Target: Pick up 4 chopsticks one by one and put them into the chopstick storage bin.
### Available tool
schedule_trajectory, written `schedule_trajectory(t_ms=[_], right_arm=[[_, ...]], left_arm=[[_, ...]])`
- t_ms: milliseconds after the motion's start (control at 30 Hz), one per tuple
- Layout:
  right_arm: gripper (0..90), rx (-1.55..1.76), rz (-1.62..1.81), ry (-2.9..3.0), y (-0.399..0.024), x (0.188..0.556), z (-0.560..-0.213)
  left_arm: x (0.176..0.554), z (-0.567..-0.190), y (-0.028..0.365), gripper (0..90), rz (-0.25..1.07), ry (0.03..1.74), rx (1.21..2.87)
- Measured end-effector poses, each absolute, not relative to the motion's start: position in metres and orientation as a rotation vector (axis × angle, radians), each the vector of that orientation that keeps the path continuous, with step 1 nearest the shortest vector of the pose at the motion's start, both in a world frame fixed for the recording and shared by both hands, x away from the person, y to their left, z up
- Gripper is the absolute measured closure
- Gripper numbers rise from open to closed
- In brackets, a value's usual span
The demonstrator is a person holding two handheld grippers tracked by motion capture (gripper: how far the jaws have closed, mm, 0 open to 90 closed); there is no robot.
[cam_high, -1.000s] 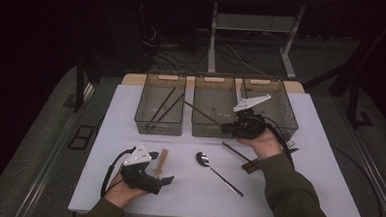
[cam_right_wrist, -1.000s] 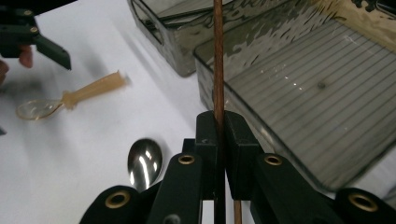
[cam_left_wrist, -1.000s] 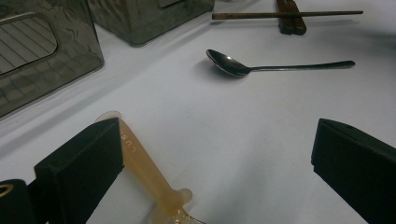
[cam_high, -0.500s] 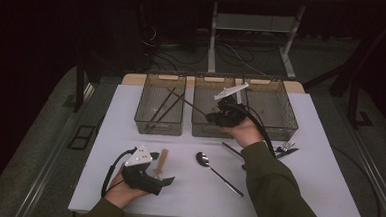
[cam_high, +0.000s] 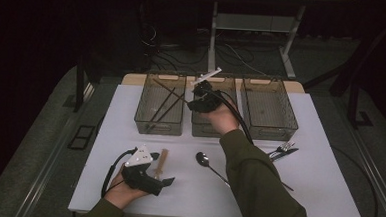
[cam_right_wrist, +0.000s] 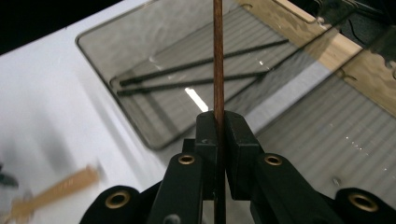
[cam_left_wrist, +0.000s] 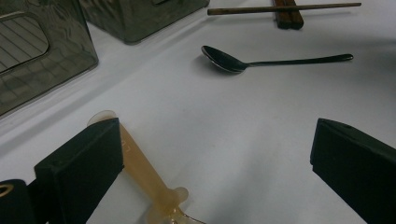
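A thin brown wooden chopstick [cam_right_wrist: 218, 60] sits pinched between my right gripper's [cam_high: 201, 100] pressed-together jaws, above the leftmost clear plastic bin [cam_high: 160, 111], where two dark chopsticks [cam_right_wrist: 201, 72] already lie. Left to sort, I judge: the dark metal spoon [cam_left_wrist: 252, 59], a fork [cam_high: 281, 148] and a pale wooden spoon [cam_left_wrist: 140, 168] beside my left gripper [cam_high: 147, 176], jaws spread and empty. A second ago my right hand was over the rightmost bin.

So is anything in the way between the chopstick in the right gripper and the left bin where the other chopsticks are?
Nothing visible blocks it. The right gripper holds the chopstick above the open-topped left bin, which has no lid. Two chopsticks lie on its floor, with bare floor beside them.
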State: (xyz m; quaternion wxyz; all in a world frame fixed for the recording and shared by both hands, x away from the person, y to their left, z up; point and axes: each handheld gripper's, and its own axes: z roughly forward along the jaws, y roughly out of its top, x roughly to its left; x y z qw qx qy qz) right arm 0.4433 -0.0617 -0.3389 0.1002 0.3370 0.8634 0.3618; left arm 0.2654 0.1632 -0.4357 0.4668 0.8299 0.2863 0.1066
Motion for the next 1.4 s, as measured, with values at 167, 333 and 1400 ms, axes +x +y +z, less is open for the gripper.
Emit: schedule_trajectory(t_ms=[167, 333, 1400], right_arm=[[83.6, 1.027, 1.030, 2.541, -0.039, 0.456, -0.344], [83.6, 1.053, 0.989, 2.530, -0.018, 0.467, -0.349], [51.3, 1.068, 1.059, 2.549, -0.009, 0.474, -0.349]], left_arm=[[0.265, -0.436, 0.163, 1.6, 0.265, 0.698, 2.033], [0.265, -0.435, 0.164, 1.6, 0.266, 0.693, 2.036], [0.265, -0.435, 0.163, 1.6, 0.265, 0.695, 2.036]])
